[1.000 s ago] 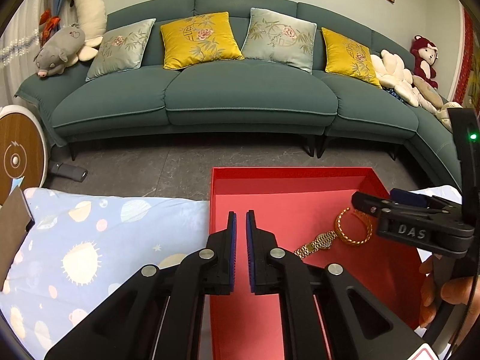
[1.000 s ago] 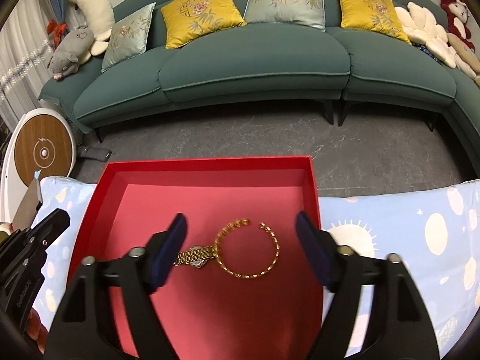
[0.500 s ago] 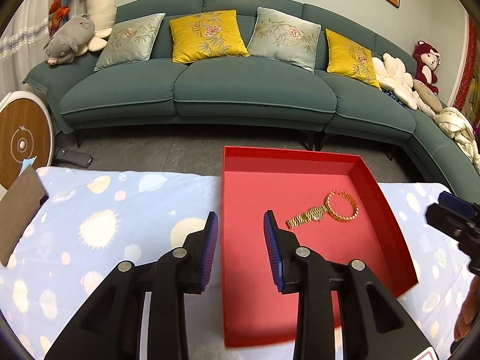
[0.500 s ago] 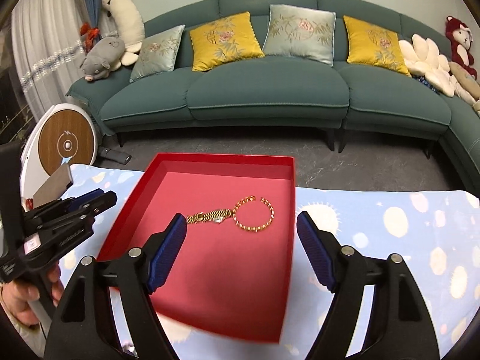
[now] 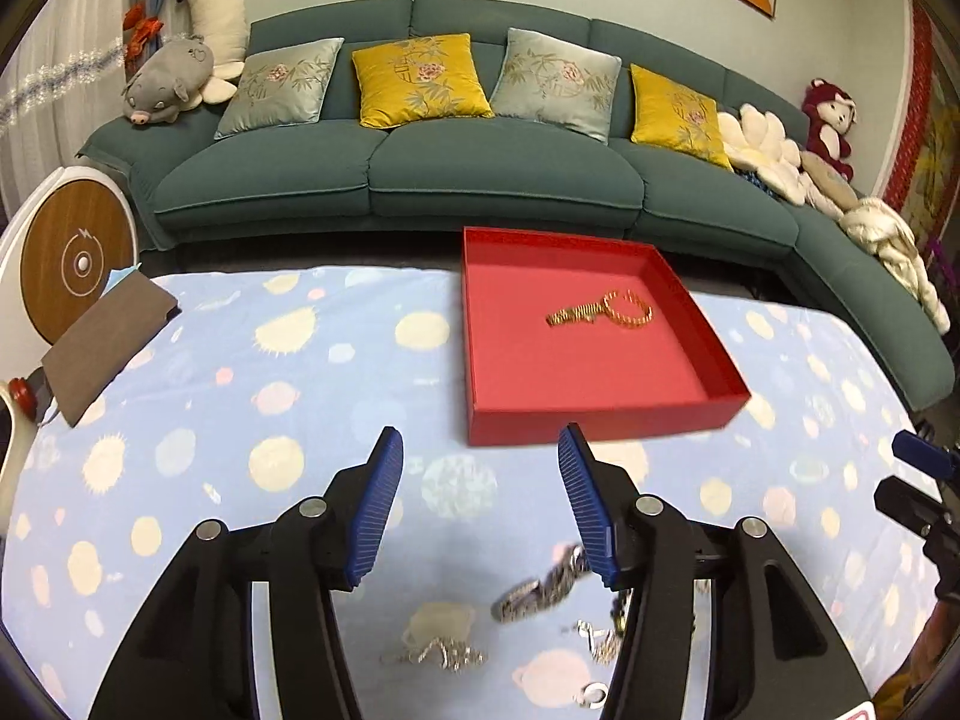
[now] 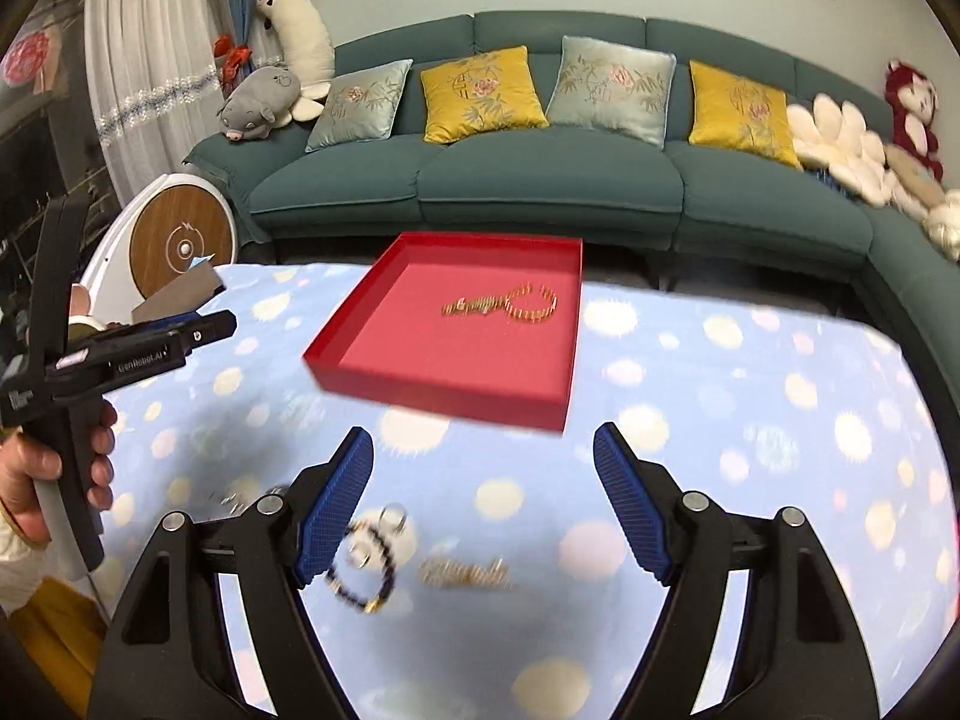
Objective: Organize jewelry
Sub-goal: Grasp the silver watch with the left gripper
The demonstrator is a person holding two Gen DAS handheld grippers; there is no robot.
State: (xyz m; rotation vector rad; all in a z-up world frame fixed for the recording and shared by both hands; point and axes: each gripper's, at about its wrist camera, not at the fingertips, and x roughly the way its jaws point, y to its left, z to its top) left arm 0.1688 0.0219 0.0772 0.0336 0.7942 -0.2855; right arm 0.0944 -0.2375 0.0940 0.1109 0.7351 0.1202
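Now both my left tongs (image 5: 477, 504) and right tongs (image 6: 483, 504) gape empty above loose jewelry (image 5: 534, 591), ready to fill the far red tray (image 5: 600, 420).

Soft indoor light, fisheye warp, right-view blur.

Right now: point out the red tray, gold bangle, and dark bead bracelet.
red tray (image 5: 600, 429): left wrist view, near outer wall.
gold bangle (image 5: 628, 310): left wrist view, near side of ring.
dark bead bracelet (image 6: 354, 594): right wrist view, blurred lower loop.
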